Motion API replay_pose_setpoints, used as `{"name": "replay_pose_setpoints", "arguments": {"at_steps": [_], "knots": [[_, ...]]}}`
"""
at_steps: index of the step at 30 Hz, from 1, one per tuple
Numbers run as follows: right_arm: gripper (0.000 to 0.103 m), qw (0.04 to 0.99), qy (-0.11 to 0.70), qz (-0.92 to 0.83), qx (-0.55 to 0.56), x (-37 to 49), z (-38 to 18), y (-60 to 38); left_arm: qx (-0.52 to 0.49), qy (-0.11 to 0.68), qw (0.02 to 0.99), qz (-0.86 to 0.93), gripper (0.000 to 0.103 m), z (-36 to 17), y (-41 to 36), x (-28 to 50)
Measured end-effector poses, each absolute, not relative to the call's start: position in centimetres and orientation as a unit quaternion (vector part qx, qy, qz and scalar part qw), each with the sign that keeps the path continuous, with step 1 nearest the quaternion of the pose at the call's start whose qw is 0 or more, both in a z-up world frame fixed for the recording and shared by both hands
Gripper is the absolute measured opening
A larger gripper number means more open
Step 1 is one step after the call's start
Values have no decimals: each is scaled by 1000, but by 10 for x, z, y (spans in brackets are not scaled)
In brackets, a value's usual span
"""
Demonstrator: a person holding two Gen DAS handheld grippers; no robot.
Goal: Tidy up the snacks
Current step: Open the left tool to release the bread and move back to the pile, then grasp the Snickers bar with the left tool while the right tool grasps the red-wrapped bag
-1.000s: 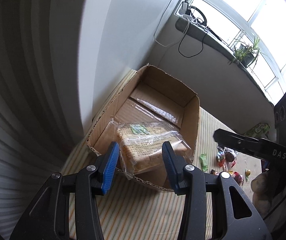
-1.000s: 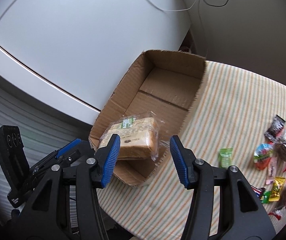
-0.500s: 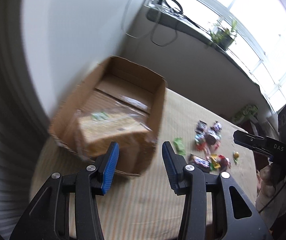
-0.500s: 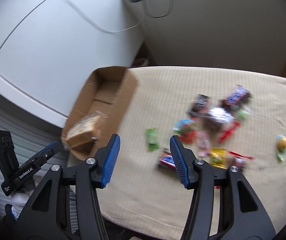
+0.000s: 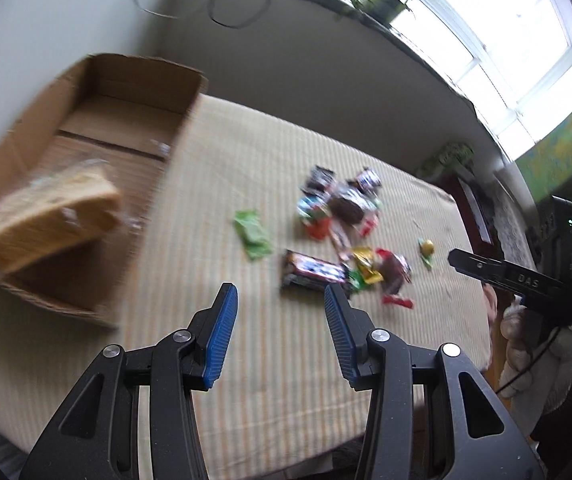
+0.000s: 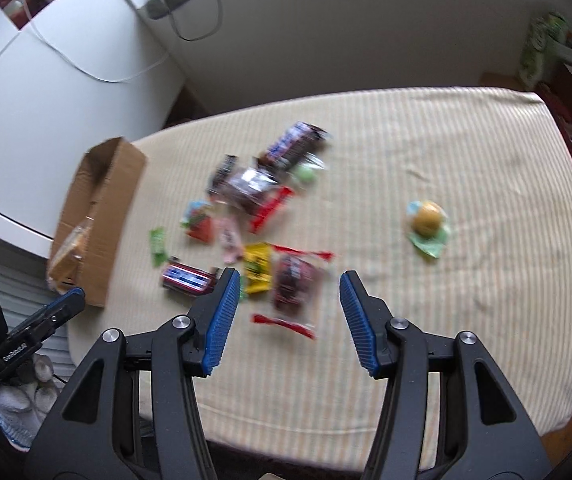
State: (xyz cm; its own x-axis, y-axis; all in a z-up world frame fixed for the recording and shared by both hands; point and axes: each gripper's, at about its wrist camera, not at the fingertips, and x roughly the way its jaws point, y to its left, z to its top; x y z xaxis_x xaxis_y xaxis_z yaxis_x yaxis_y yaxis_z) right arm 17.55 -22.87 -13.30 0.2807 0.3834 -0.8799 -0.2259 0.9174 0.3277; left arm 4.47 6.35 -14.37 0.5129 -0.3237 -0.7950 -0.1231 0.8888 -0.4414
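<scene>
both grippers empty, jaws standing partly apart with nothing between them. left gripper (image 5: 280,300) sits low centre of its frame, right gripper (image 6: 289,284) low centre of its own.

step in hand, we judge: pick the next snack from the pile (image 6: 262,220) mid-frame on the striped counter (image 6: 485,300) and carry it to the cardboard box (image 5: 98,120) at upper left, where the bagged bread (image 5: 50,220) already lies.

doing it well: take the dark chocolate bar (image 5: 313,272) first, nearest the left jaws. its long axis runs roughly left-right in the left view, so we close across the short width. come down steeply and avoid the wrappers touching its right end. frames are blurred, so finer detail is unclear.
</scene>
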Motion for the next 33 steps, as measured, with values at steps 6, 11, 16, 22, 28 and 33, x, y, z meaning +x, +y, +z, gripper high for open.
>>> {"name": "replay_pose_setpoints", "arguments": {"at_steps": [6, 11, 16, 22, 28, 33], "knots": [[54, 787, 586, 176, 79, 174, -154, -240, -234, 512, 822, -86, 44, -156, 39, 56], [54, 782, 593, 179, 75, 171, -163, -231, -242, 531, 807, -94, 44, -168, 28, 64], [54, 778, 598, 180, 69, 174, -175, -219, -263, 546, 790, -89, 44, -182, 24, 75], [54, 776, 605, 170, 55, 178, -186, -211, -279, 557, 779, -67, 44, -196, 26, 92], [54, 775, 607, 168, 55, 181, -190, -208, -267, 563, 780, -60, 44, -201, 22, 108], [54, 777, 605, 165, 54, 185, -190, -206, -244, 568, 785, -52, 44, -202, 13, 121]]}}
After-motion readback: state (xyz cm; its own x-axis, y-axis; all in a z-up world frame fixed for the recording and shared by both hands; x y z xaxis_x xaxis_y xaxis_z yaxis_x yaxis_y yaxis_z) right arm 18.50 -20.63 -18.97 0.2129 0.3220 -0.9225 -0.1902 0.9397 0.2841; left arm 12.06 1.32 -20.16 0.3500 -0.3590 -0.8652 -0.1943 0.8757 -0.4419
